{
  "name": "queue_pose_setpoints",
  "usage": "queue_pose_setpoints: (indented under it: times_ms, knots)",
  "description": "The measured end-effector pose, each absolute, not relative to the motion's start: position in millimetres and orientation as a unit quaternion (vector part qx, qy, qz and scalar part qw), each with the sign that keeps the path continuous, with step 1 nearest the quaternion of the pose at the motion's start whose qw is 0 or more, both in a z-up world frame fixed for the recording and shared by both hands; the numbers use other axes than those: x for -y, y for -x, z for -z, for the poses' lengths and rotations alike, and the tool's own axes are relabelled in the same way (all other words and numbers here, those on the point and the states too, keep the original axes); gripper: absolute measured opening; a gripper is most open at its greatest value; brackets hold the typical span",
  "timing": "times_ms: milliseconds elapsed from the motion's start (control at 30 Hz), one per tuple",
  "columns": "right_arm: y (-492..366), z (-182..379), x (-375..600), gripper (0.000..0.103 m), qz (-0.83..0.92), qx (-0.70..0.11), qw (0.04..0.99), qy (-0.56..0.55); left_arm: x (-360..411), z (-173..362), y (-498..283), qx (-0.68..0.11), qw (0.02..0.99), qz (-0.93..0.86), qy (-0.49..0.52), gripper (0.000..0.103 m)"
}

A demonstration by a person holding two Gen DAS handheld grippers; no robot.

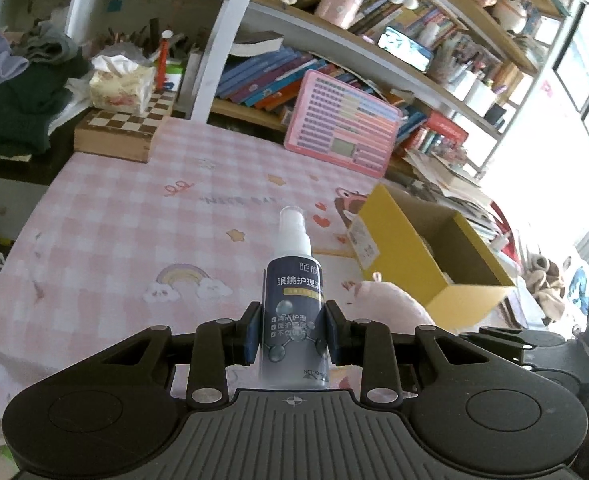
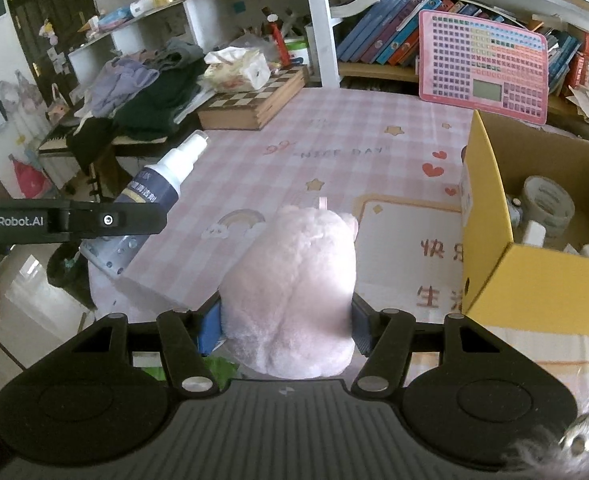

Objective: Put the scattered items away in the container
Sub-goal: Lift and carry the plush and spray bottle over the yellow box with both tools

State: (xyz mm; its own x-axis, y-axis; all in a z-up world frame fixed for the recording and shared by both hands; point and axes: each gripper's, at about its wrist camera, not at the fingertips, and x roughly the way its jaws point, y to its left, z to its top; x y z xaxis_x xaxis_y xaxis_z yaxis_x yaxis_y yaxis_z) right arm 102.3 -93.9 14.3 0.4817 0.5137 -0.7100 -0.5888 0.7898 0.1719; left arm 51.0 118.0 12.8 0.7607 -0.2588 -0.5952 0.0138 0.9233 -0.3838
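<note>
Upright spray bottle (image 1: 294, 300) between left gripper (image 1: 293, 336) jaws, nozzle up.

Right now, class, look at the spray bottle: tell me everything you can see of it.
The spray bottle is small, with a dark navy label printed in white Chinese characters, a white pump nozzle and a clear cap over it. The body looks plastic. The left gripper is shut on its lower body, one pad on each side. The right wrist view shows it held tilted above the pink checked tablecloth; nothing else touches it.
</note>
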Motion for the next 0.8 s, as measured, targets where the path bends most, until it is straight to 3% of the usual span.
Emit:
queue_pose_setpoints:
  times_ms: [800]
  knots:
    - [-54, -9, 152, 0.060, -0.230, -0.408, 0.884, 0.001, -83, -5, -28, -0.355, 0.904, 0.148, 0.185, 0.030]
